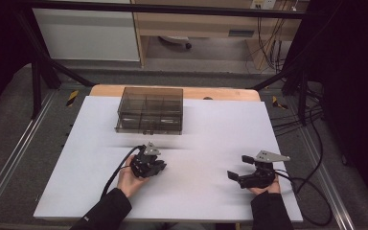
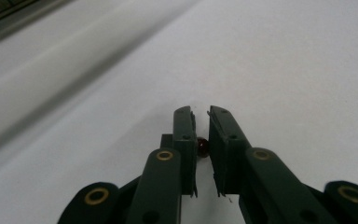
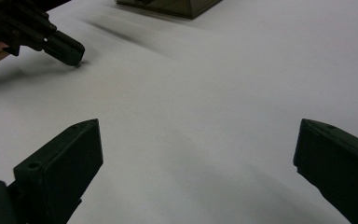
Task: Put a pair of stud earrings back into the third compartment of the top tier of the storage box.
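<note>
Currently left claw (image 2: 201,114) sits tip-down on the white table (image 1: 206,139), jaws nearly together, pinching a small dark round bead (image 2: 202,145) between the pads, in front of the smoky compartment box (image 1: 149,109); right claw (image 3: 198,158) spread wide, nothing between jaws, hovering near the table's right side.
</note>
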